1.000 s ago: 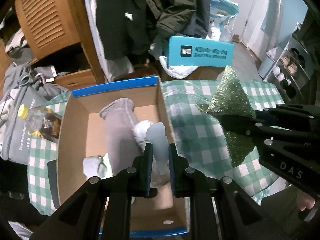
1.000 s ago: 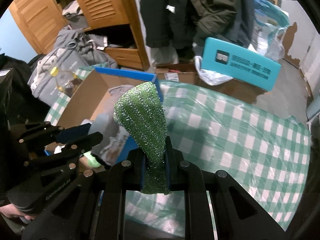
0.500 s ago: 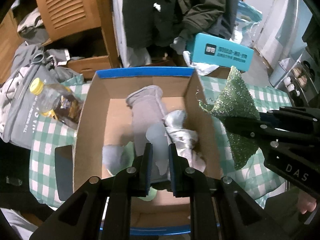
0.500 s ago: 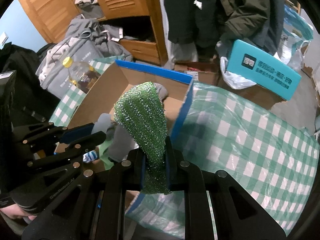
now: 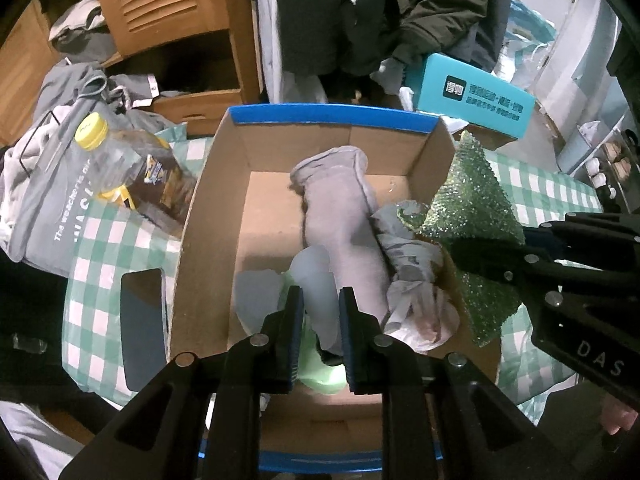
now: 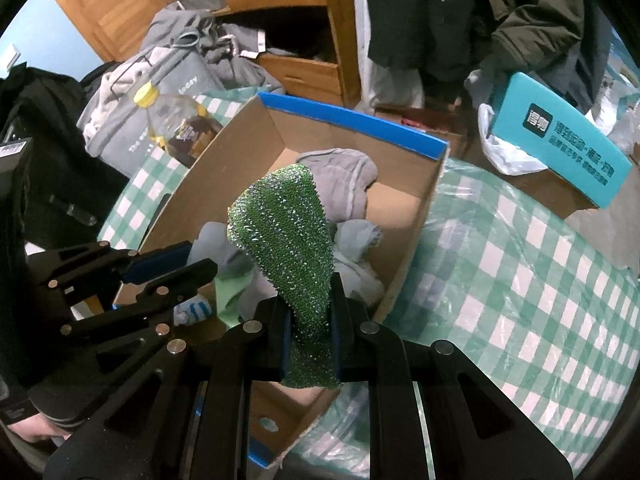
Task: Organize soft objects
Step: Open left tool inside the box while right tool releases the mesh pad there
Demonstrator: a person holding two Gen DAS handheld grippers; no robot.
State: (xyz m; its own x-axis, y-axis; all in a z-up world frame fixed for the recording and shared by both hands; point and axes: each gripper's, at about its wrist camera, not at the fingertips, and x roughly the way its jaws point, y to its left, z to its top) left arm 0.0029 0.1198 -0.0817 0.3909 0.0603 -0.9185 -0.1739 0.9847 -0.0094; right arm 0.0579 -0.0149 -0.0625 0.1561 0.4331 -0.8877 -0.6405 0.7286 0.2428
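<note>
A cardboard box [image 5: 332, 114] with a blue rim sits on the checked tablecloth. In it lie a long grey sock [image 5: 340, 208], a crumpled grey cloth [image 5: 412, 280] and a light green piece [image 5: 320, 368]. My left gripper [image 5: 320, 296] hangs over the box's near half. Its jaws are opening, with a pale grey sock [image 5: 316, 276] still between the pads. My right gripper [image 6: 310, 300] is shut on a green glittery cloth [image 6: 288, 232] and holds it above the box's right wall. In the left wrist view that cloth [image 5: 468, 200] overlaps the wall.
Left of the box, a yellow-capped bottle [image 5: 120, 172] leans on a grey tote bag [image 5: 44, 200]. A dark flat device [image 5: 144, 320] lies on the tablecloth [image 6: 520, 280]. A teal carton [image 5: 476, 96], hanging dark coats and a wooden cabinet stand behind.
Both grippers have moved left and down, so the box now lies under them. The green cloth went from over the tablecloth to the box's right wall. The left jaws have parted slightly.
</note>
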